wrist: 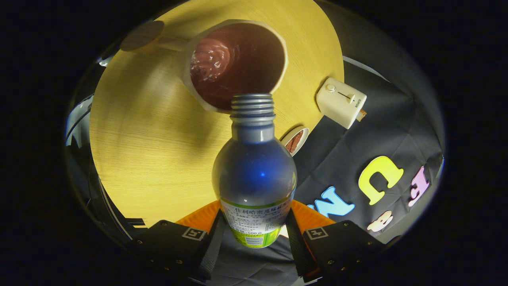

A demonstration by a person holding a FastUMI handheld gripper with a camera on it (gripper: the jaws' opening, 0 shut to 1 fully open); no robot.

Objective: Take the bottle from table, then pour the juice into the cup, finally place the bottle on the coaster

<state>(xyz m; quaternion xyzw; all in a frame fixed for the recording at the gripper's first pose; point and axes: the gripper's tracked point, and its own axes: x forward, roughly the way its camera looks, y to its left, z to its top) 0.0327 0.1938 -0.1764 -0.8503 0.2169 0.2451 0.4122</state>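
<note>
My gripper (pixel 254 226) is shut on the labelled lower body of a clear bottle (pixel 254 174), one finger on each side. The bottle is uncapped and tipped forward. Its threaded mouth (pixel 253 104) reaches the near rim of a pale cup (pixel 190 51) that stands on the yellow wooden table (pixel 151 151). The cup holds dark red juice (pixel 238 67) with a rippled surface. The bottle's upper part looks see-through with no juice visible in it. A small round white-rimmed piece with a brown face (pixel 295 140) lies to the right of the bottle's neck, near the table's edge.
A white box-shaped appliance (pixel 341 102) with a knob and a slider sits at the table's right edge. A flat dull round disc (pixel 142 35) lies beyond the cup's handle. Black cloth hangs past the table's edge on the right.
</note>
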